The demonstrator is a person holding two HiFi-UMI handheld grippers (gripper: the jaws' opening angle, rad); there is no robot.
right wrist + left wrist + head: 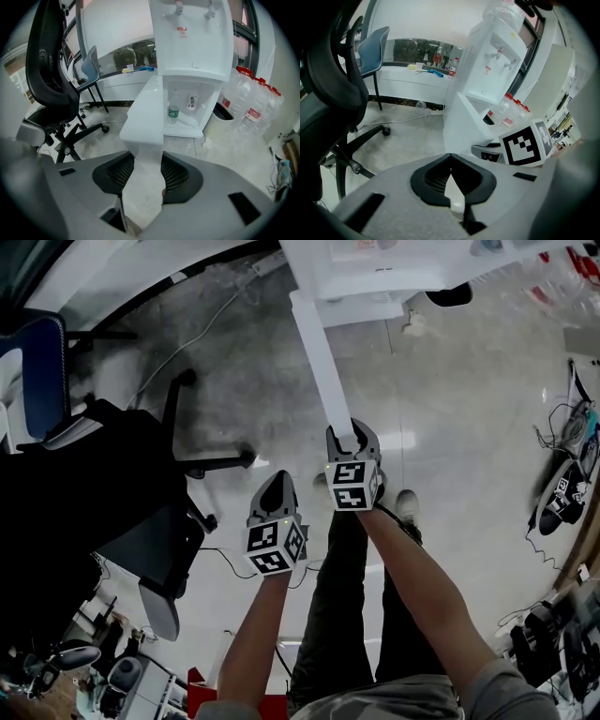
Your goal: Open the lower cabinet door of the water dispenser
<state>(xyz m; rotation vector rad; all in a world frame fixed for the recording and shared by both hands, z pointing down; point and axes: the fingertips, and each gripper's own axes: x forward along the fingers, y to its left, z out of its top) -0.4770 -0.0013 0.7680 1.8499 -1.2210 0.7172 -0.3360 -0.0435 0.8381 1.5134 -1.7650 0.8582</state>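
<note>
Cabinet door (322, 362) swung open, right tool (351, 437) clamped on its edge; left tool (277, 484) closed, empty; office chair (103, 484) crowds left, bottles (251, 101) right

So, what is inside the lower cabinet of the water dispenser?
A clear bottle with a green label stands in the lower cabinet, with a pale object lying beside it. The open door hides the far left.

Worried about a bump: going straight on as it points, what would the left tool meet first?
Likely the open cabinet door ahead of the left tool; depth is unclear, perhaps floor.
</note>
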